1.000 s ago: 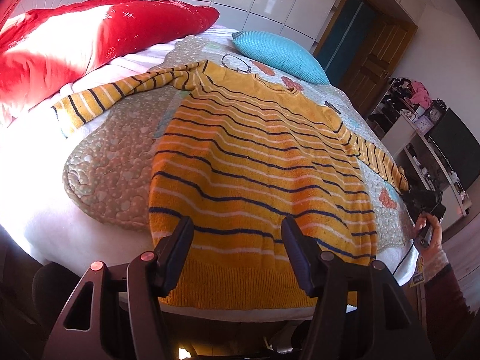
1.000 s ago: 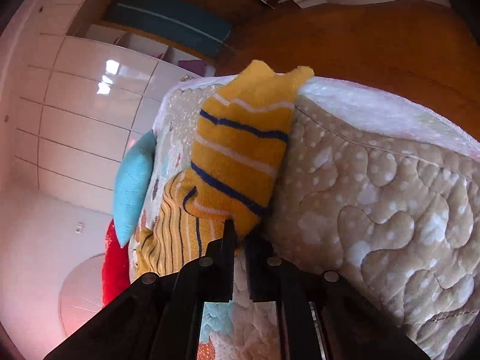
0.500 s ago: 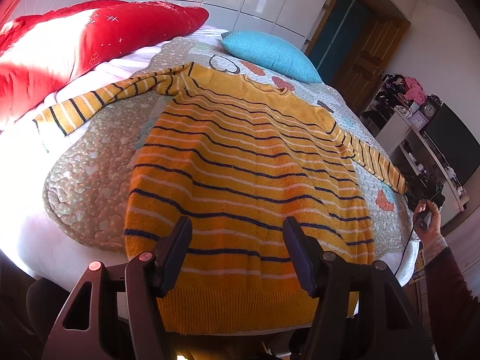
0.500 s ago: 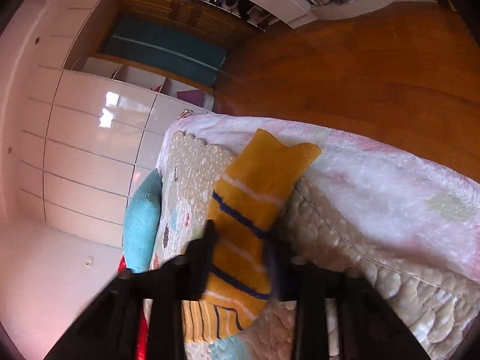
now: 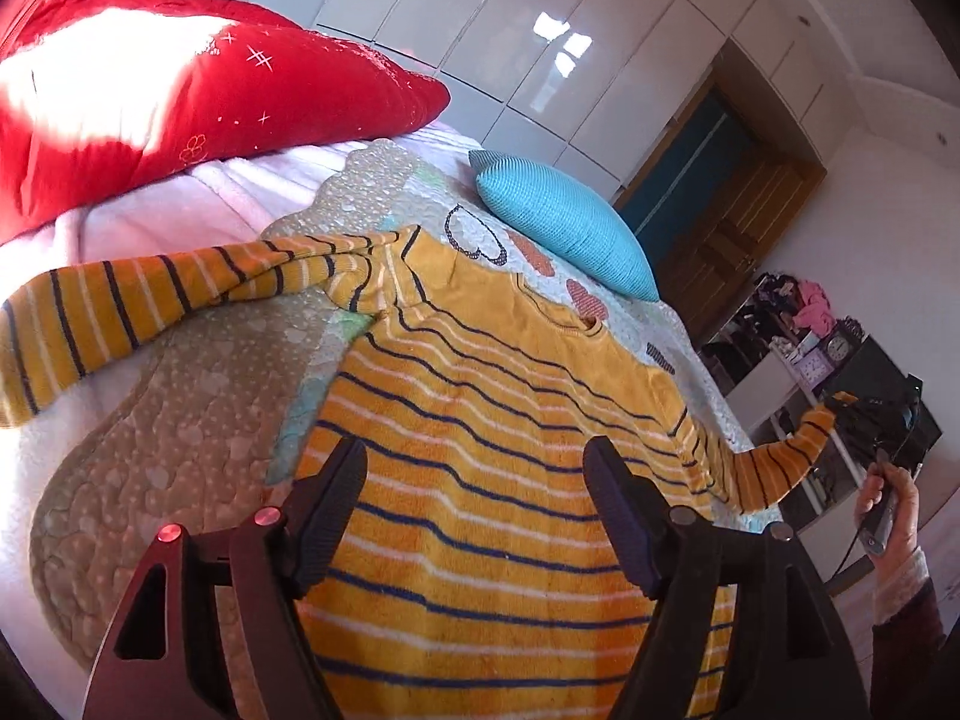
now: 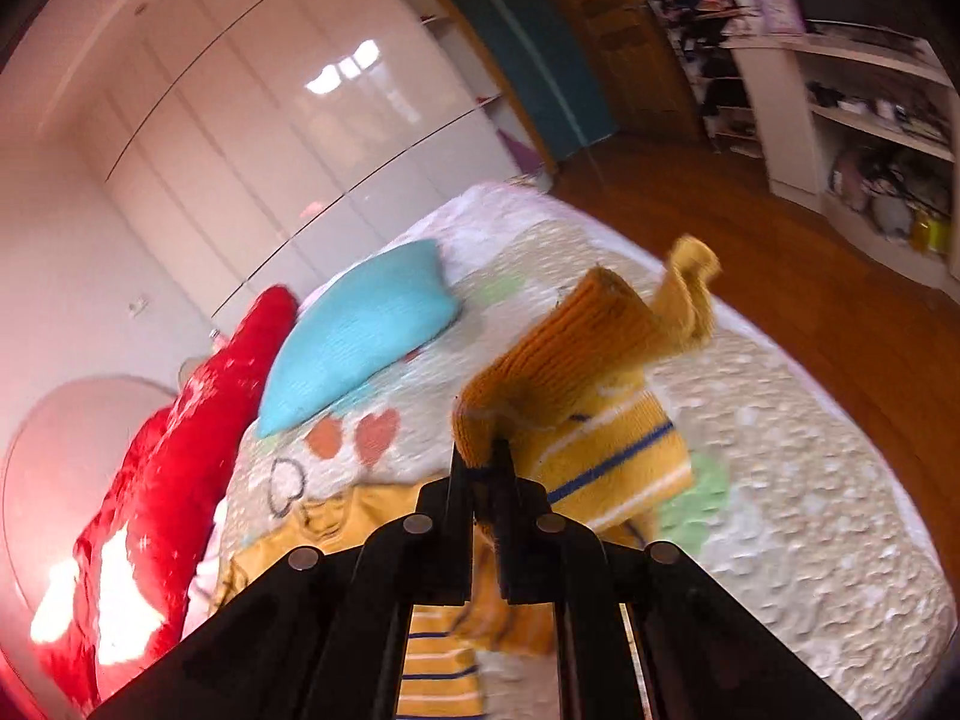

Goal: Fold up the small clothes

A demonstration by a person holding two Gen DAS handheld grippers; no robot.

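A yellow sweater [image 5: 498,450] with dark and white stripes lies face up on the quilted bed cover [image 5: 198,420]. Its left sleeve [image 5: 138,306] stretches out to the left. My left gripper [image 5: 474,480] is open and empty, hovering above the sweater's lower body. My right gripper [image 6: 483,450] is shut on the right sleeve [image 6: 588,354] near its cuff and holds it lifted off the bed. In the left wrist view that sleeve [image 5: 774,456] rises to the right gripper [image 5: 870,414] at the bed's right edge.
A turquoise pillow [image 5: 564,222] lies beyond the sweater's collar. A red duvet [image 5: 150,96] is piled at the far left. White wardrobes [image 5: 540,30] stand behind the bed. Shelves with clutter [image 6: 870,120] and wooden floor [image 6: 780,276] lie to the right.
My right gripper has closed on the sleeve cuff and lifted it up off the bed, swinging inward. My left gripper has moved forward over the sweater and stays open.
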